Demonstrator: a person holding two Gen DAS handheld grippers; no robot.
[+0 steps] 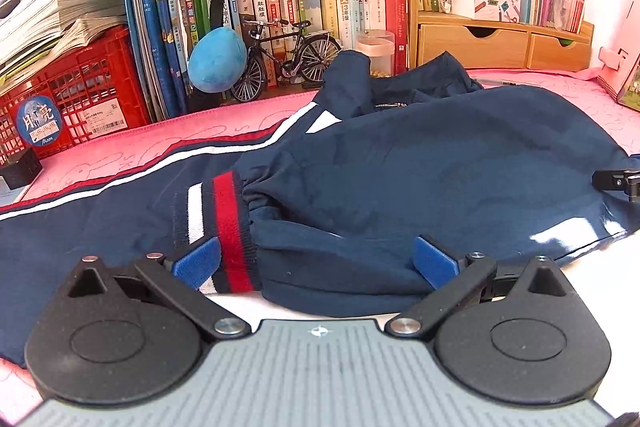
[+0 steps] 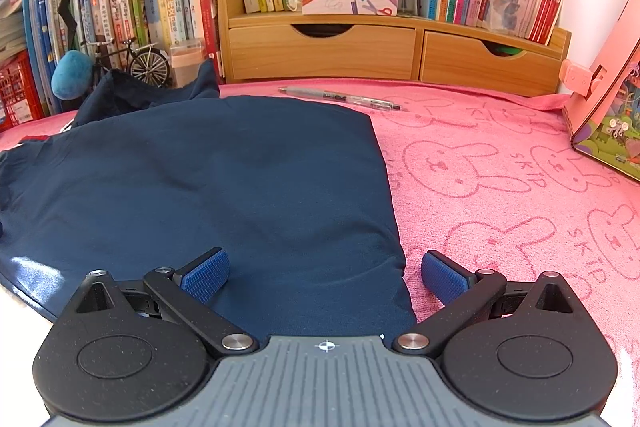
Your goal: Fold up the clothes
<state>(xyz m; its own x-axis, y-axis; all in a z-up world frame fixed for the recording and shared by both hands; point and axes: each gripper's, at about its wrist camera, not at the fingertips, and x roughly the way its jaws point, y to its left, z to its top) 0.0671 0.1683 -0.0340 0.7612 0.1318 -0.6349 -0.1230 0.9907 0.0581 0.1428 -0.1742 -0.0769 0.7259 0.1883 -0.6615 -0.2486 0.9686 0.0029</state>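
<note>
My left tool (image 1: 316,261) stands wide open with nothing gripped, its blue pads either side of the near edge of the navy-blue jacket (image 1: 400,167), one pad beside the red-and-white striped knit cuff (image 1: 218,223). My right tool (image 2: 325,273) also gapes wide and empty, straddling the jacket's right-hand corner. The jacket lies spread on the pink rabbit-print towel (image 2: 500,187) covering the surface, a clear plastic pen (image 2: 340,95) lying just beyond it.
</note>
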